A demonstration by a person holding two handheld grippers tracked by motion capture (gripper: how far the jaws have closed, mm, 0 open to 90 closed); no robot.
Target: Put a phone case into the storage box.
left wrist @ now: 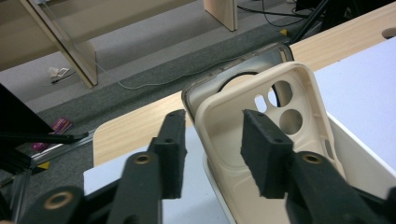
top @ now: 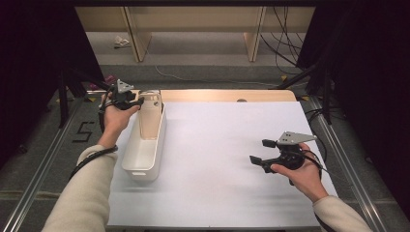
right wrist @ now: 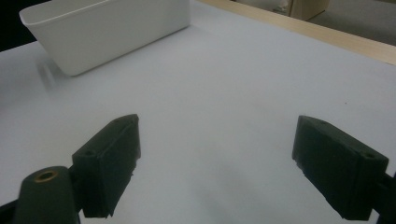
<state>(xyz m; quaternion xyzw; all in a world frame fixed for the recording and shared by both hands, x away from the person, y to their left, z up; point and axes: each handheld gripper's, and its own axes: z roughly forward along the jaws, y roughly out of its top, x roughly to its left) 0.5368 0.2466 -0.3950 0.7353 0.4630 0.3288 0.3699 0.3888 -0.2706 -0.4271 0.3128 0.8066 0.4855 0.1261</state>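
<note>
A white bin (top: 145,145) is seen standing on the left part of a white mat (top: 217,159) that covers most of a wooden table (top: 227,95). 2 phone cases are propped upright at the far end of the bin: a cream case (left wrist: 261,116) in front and a clear case (left wrist: 233,70) right behind it, overlapping. Round camera cutouts are shown in the cream case's upper part.

The left gripper (top: 130,102) is held at the far end of the bin, just beside the cases. In the left gripper view, its 2 jaws are parted, with the left edge of the cream case between them. The right jaw is seen in front of the case's inner face and the left jaw off to the side of the edge; no pressing on the case can be made out, so the jaws are taken as apart and gripping nothing.

The right gripper (top: 263,152) is held by the right hand (top: 302,174) above the right part of the mat, well apart from the bin. In the right gripper view, its jaws are spread wide over bare mat, with nothing between them, and the bin is seen at the upper left.
</note>
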